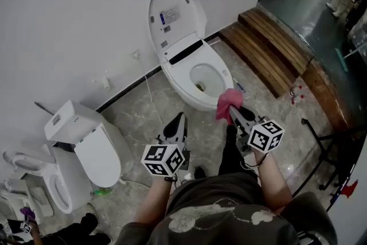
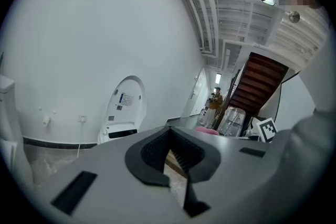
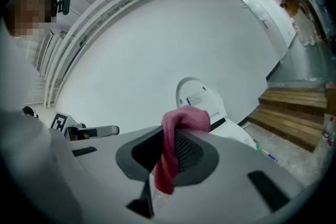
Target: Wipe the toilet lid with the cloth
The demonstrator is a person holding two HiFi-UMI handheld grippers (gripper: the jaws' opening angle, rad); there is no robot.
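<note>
Over the floor (image 1: 137, 123), right tongs (image 1: 238, 114) extend level, gripping cloth (image 1: 227, 101).

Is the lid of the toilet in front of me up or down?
Up. The toilet lid stands raised against the wall, and the bowl below lies exposed.

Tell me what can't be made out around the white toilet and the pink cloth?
- Label print on the raised white toilet lid: too small, every view.
- Dark speck in the toilet bowl: too small, head view.
- Pinched part of the pink cloth: hidden inside the right gripper.
</note>
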